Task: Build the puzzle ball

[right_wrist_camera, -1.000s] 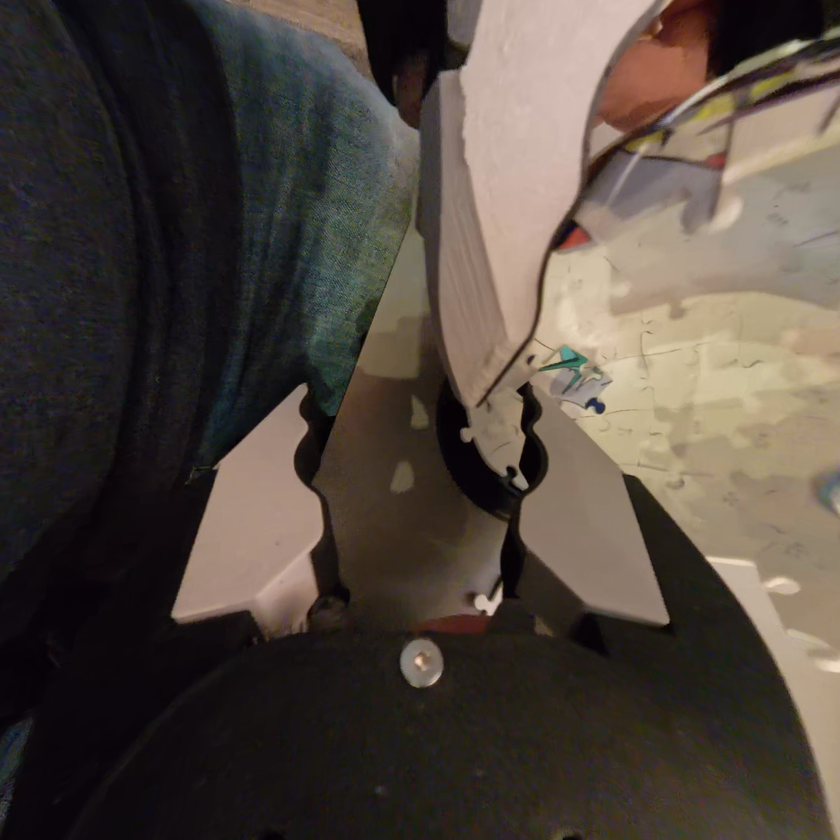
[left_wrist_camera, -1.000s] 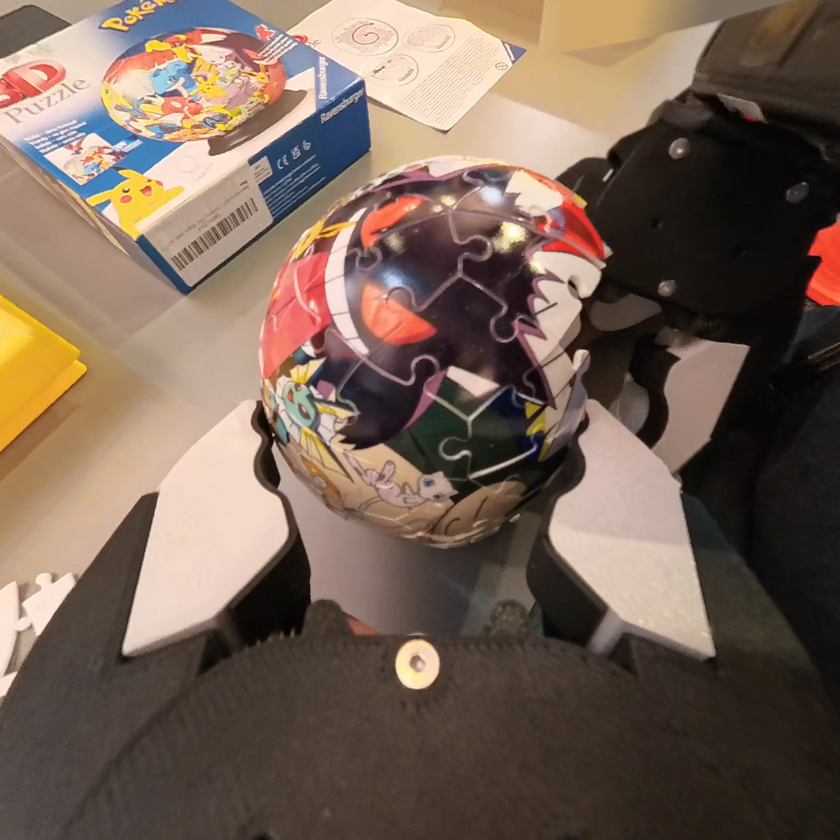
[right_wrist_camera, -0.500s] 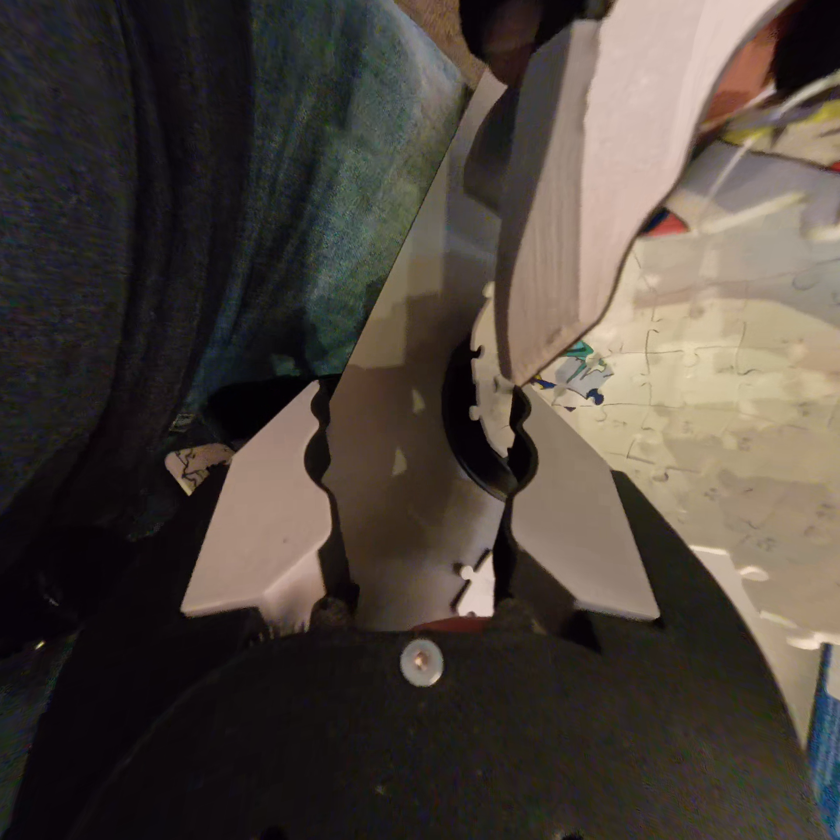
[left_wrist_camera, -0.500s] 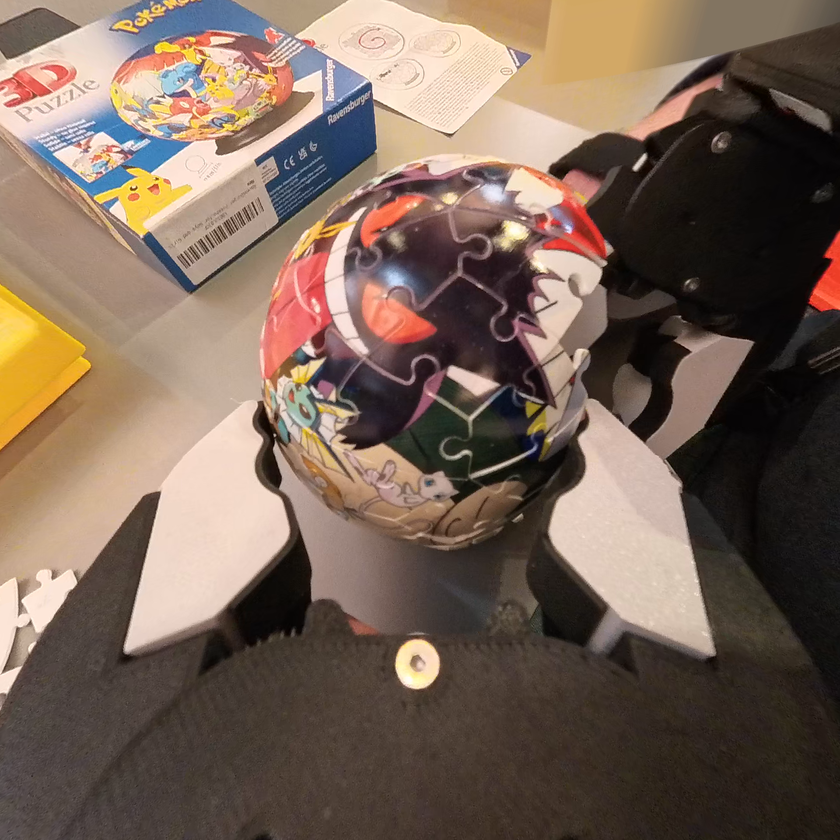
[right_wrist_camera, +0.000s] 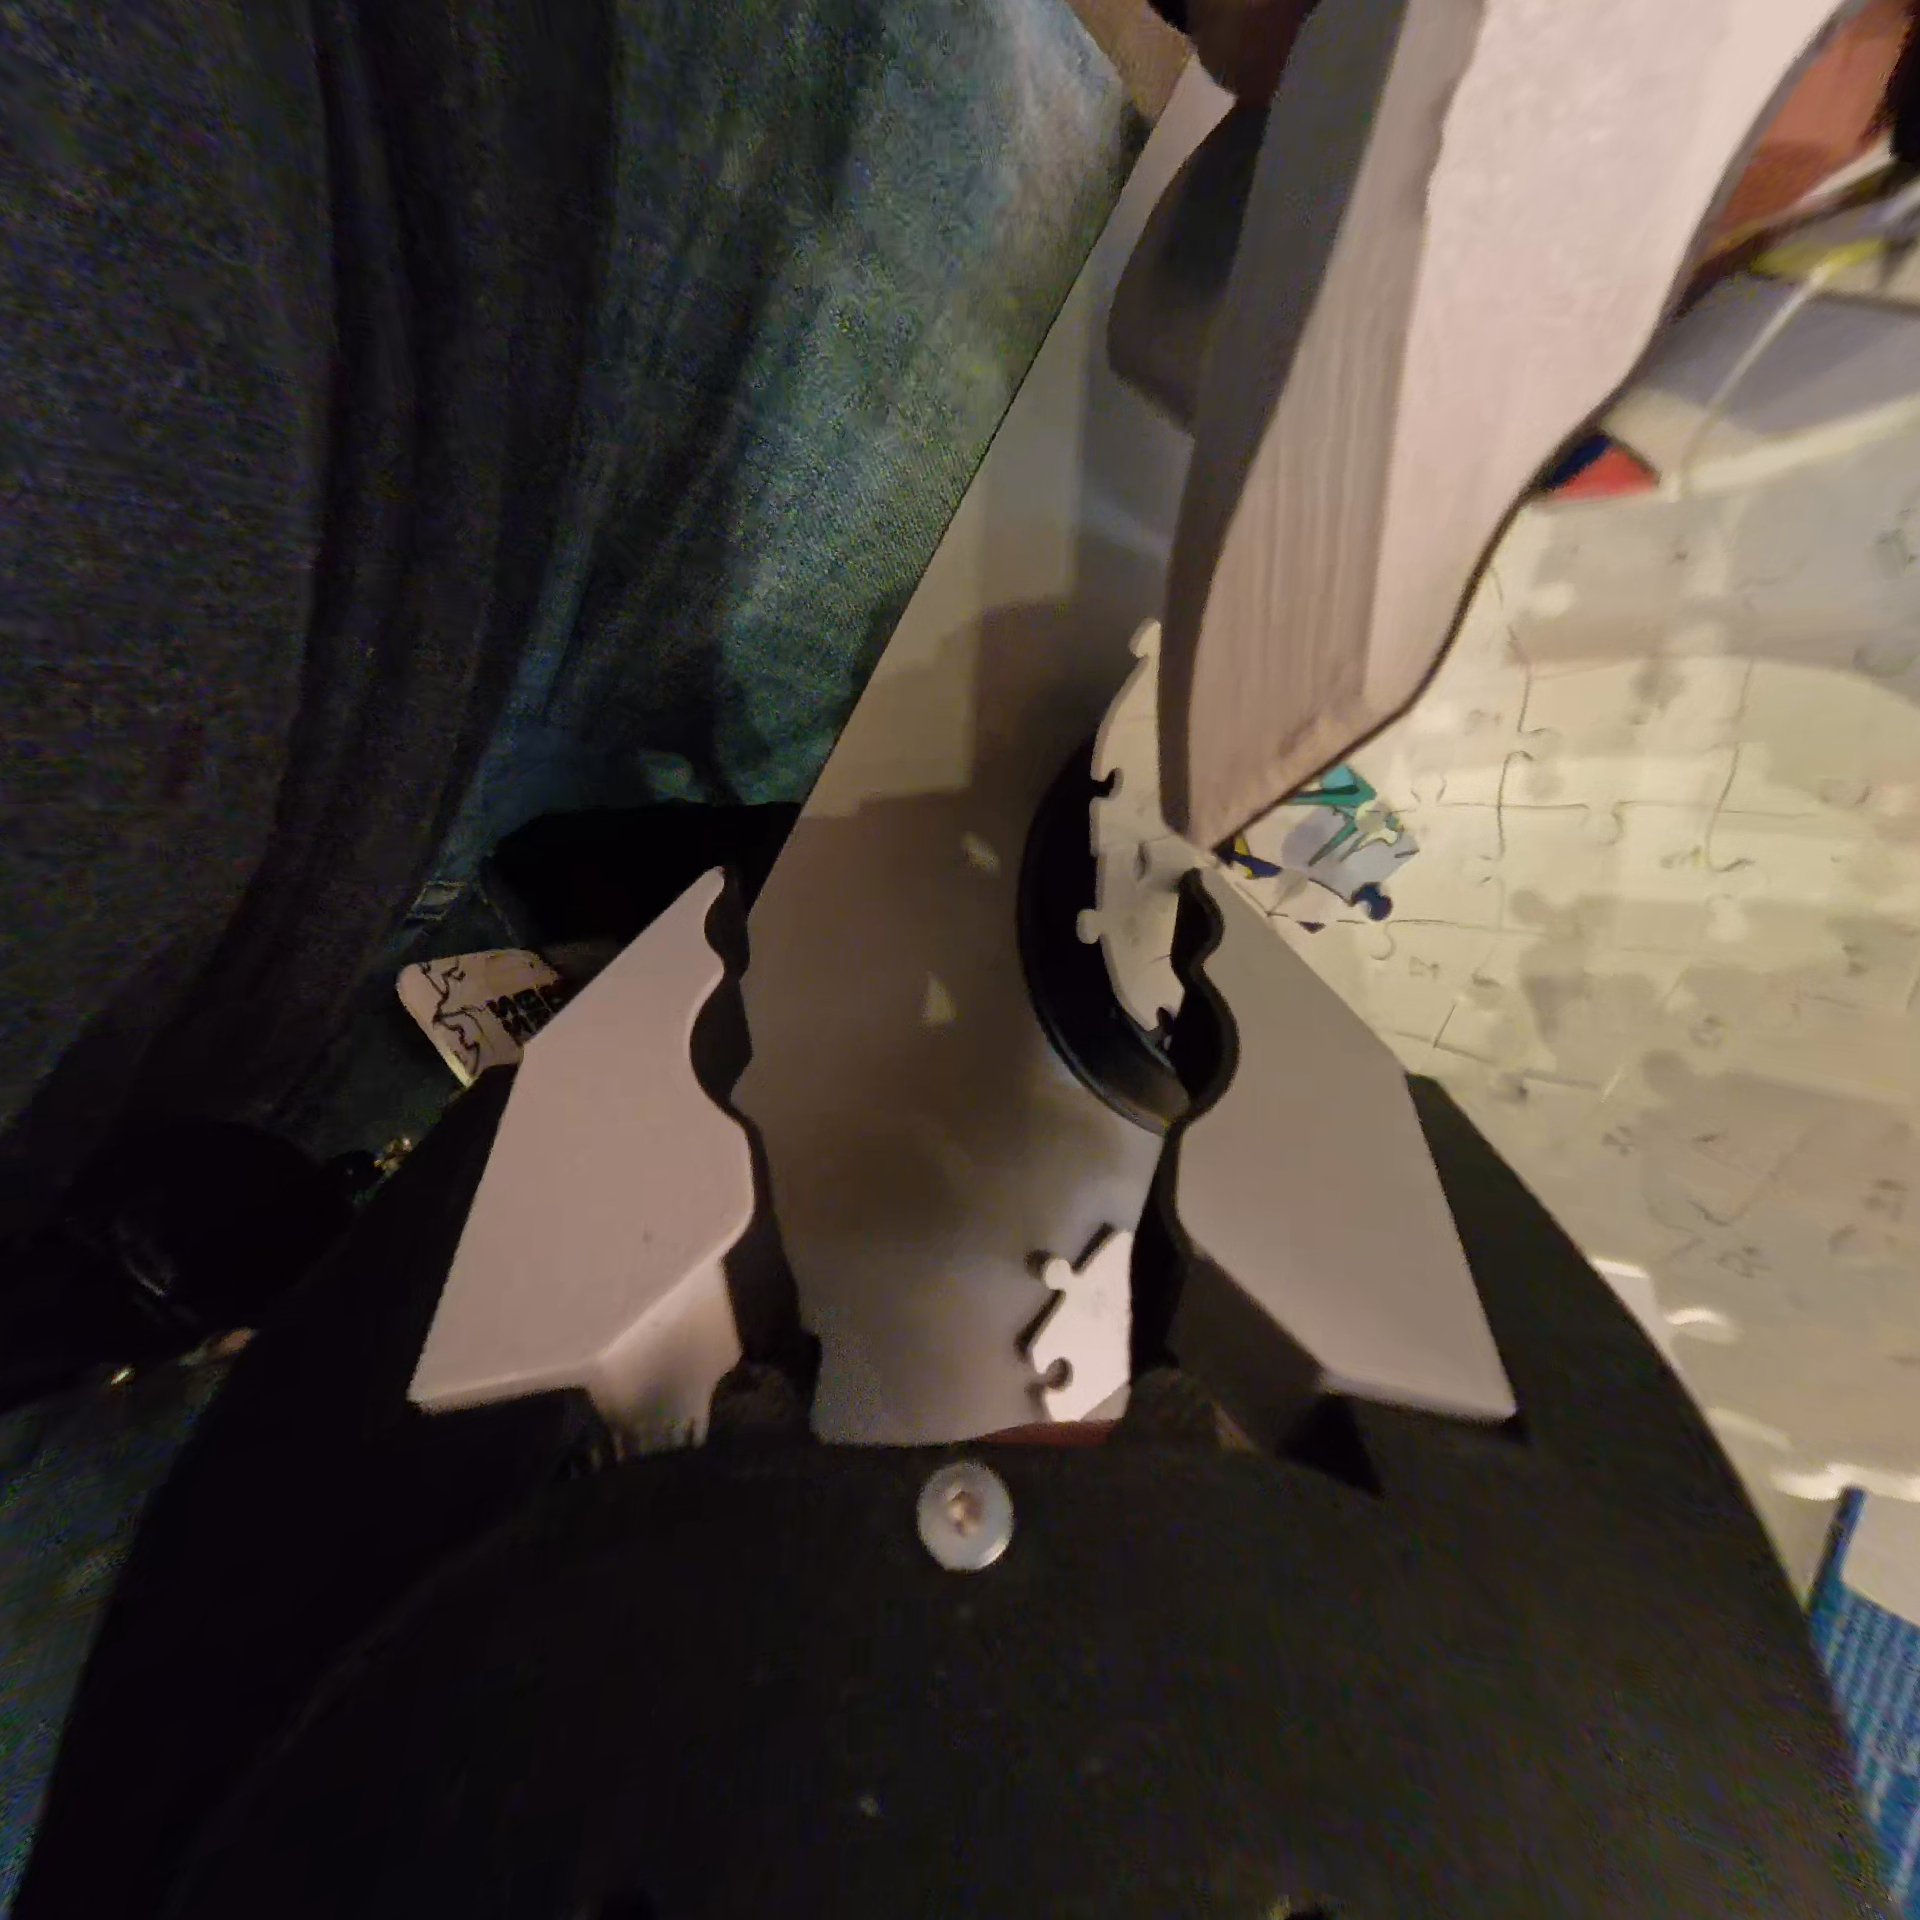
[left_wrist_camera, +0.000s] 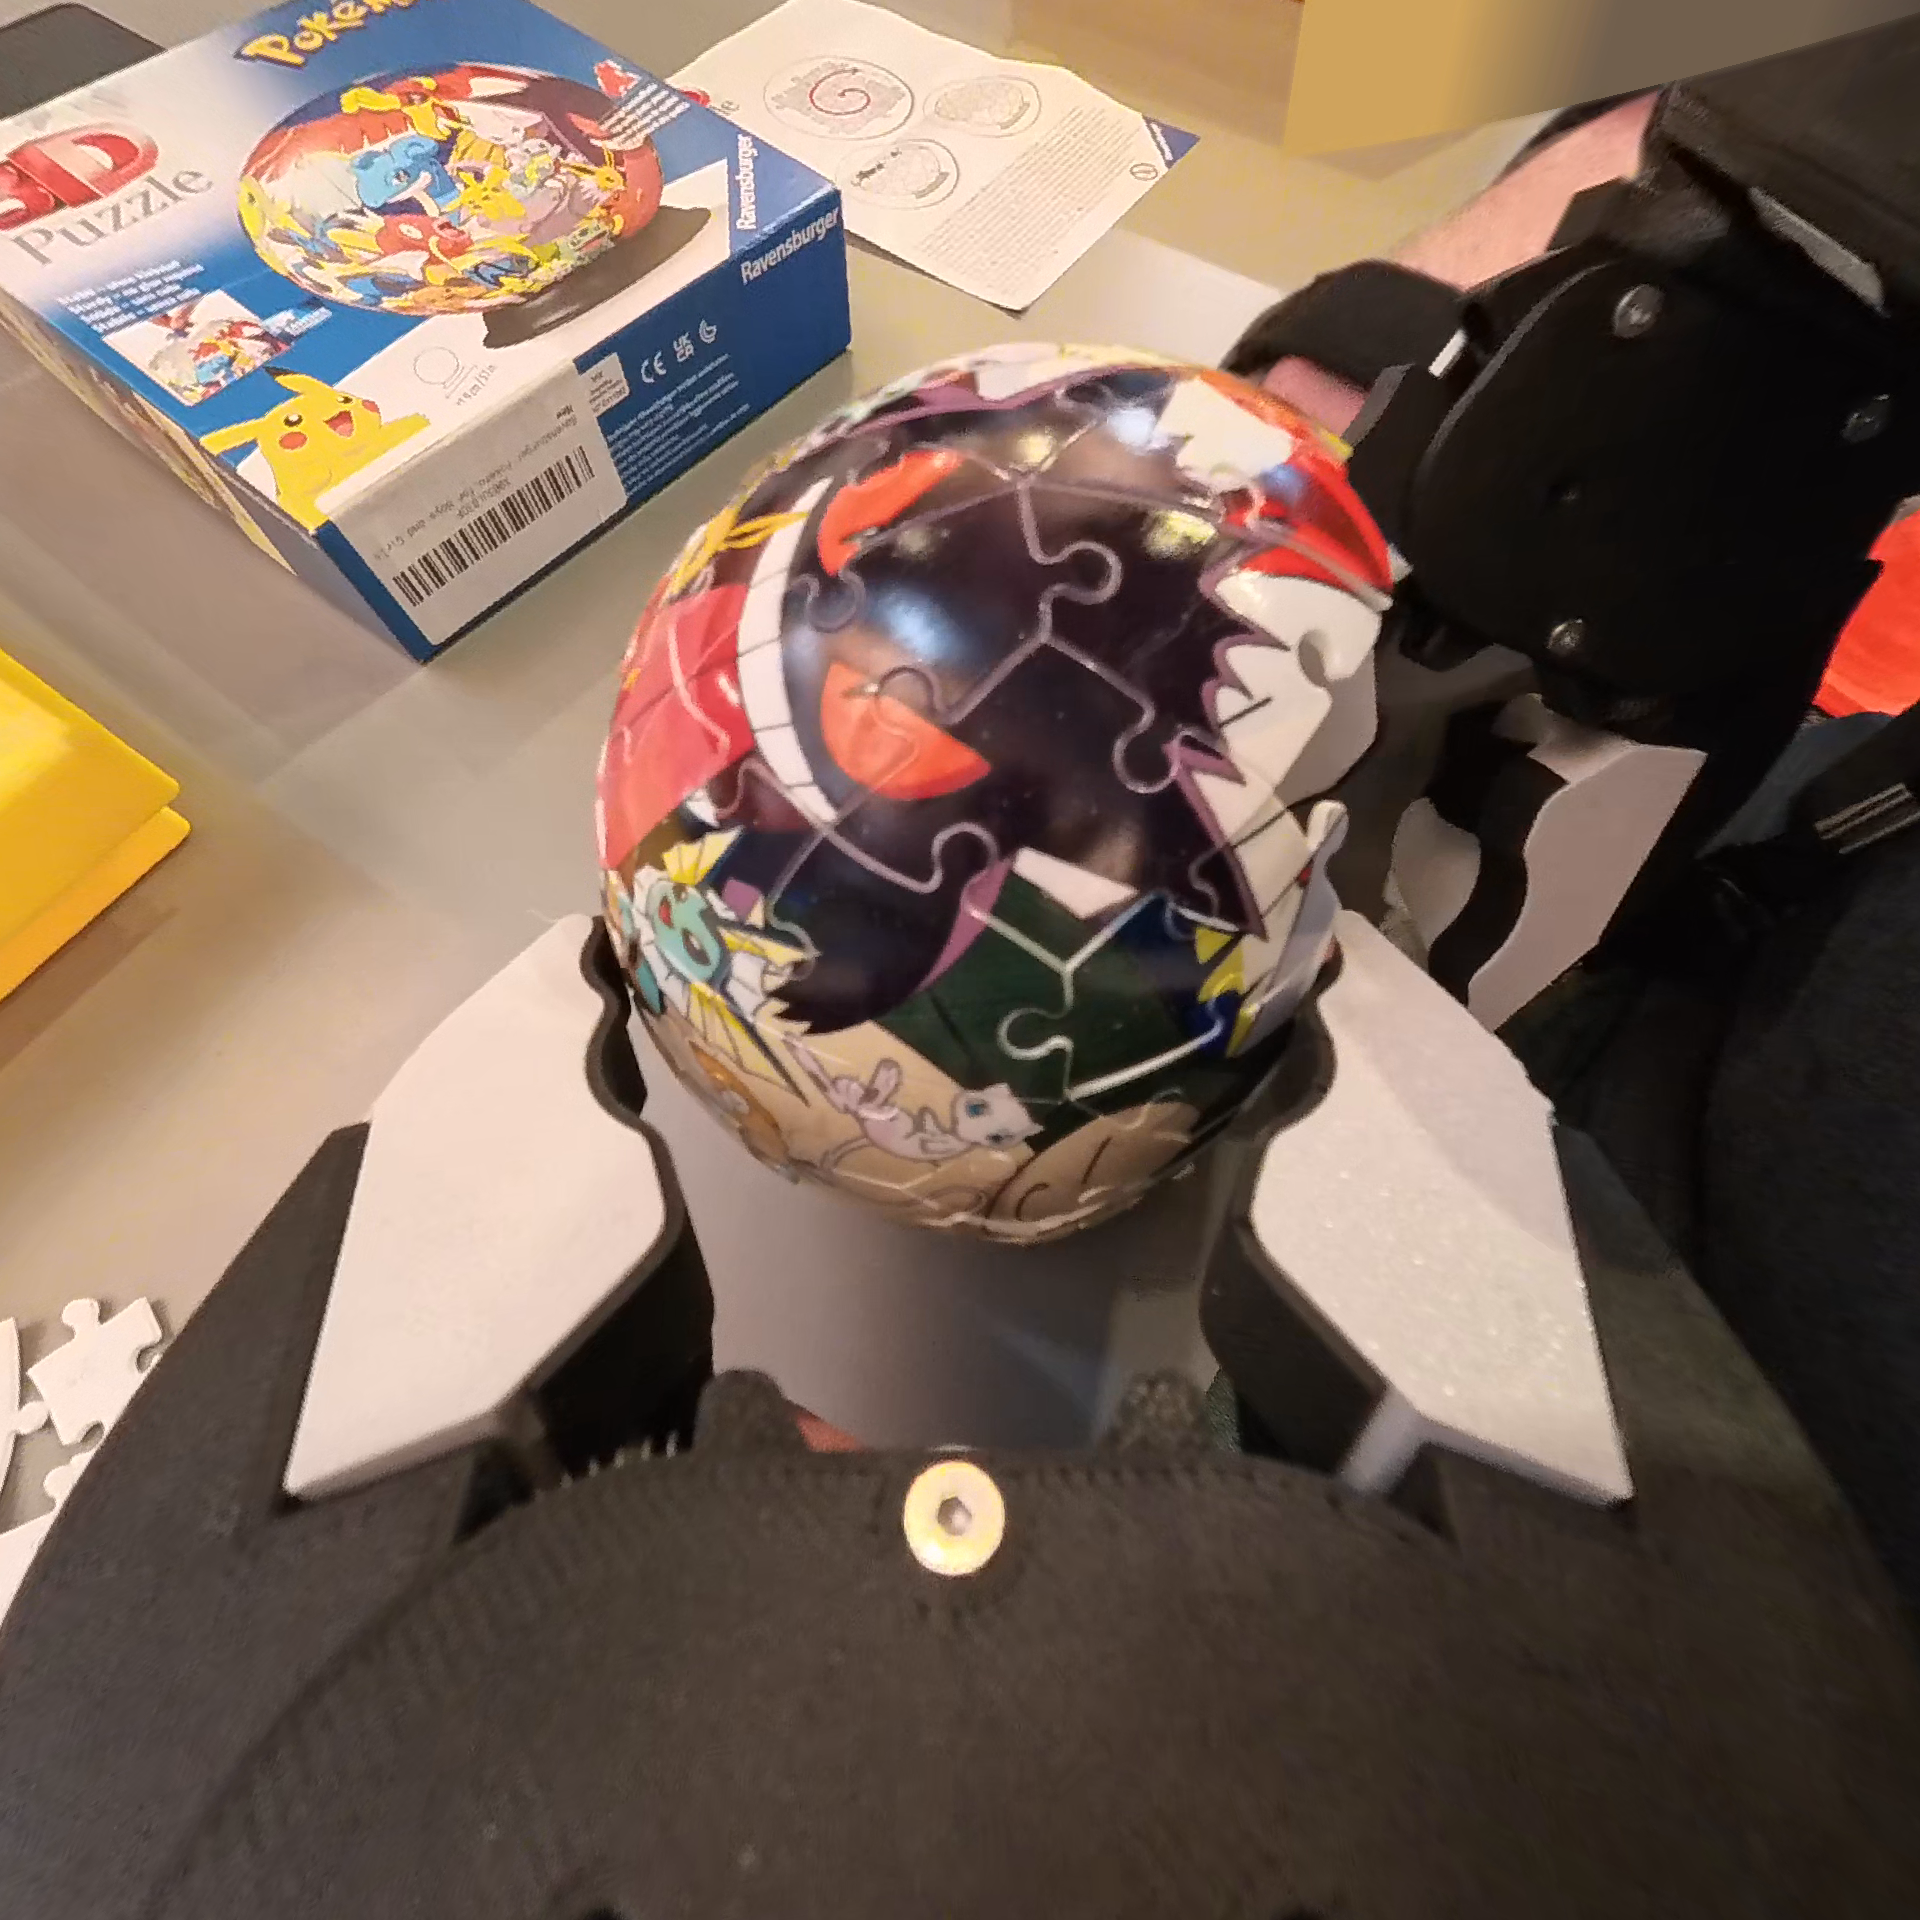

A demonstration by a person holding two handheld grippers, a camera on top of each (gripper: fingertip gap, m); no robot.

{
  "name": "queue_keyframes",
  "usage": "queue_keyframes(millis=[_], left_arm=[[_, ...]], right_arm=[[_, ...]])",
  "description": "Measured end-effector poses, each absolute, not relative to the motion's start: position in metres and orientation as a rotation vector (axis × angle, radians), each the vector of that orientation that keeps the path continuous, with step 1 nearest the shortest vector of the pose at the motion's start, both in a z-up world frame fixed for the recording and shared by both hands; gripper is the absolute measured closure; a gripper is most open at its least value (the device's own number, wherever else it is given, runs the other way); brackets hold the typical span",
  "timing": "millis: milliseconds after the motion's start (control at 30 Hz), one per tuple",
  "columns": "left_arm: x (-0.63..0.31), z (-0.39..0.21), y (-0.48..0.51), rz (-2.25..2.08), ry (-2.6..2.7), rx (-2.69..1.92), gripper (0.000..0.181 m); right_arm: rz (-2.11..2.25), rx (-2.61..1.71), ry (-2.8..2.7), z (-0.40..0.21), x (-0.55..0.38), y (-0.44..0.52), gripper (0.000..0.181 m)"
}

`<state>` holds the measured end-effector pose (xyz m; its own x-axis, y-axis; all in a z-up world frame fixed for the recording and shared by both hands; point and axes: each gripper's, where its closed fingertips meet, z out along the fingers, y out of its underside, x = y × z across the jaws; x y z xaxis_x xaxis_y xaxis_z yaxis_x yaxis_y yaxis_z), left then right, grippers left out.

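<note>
Puzzle ball (left_wrist_camera: pixel 987 790) underside (right_wrist_camera: pixel 1662 935) shows only rightward

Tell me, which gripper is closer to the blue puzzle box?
Left. The left gripper holds the puzzle ball, with the blue box just beyond it on the table. The right gripper sits on the ball's far side, away from the box.

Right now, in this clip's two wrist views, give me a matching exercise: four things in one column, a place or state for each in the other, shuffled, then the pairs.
Things:
1. puzzle ball
2. blue box
3. instruction sheet
4. loose white pieces

Places or states:
A. flat on the table, far side, right of the box
B. near left edge of the table
C. between the left gripper fingers
D. far left, picture side up

Pairs: 1-C, 2-D, 3-A, 4-B
</note>
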<state>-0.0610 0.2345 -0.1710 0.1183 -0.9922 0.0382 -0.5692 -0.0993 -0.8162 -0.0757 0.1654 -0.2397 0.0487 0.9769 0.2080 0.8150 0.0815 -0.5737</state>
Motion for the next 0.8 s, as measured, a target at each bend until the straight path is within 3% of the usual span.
queue_keyframes(millis=[633,800], left_arm=[[-0.0620,-0.1697,0.2368,-0.929,1.519,-1.768,0.063],[-0.0617,-0.1717,0.2352,-0.931,1.533,-1.771,0.063]], right_arm=[[0.428,-1.672,-1.890,-0.2400,-0.0731,0.1601,0.094],[0.422,-1.680,-1.856,-0.2362,-0.0731,0.1609,0.101]])
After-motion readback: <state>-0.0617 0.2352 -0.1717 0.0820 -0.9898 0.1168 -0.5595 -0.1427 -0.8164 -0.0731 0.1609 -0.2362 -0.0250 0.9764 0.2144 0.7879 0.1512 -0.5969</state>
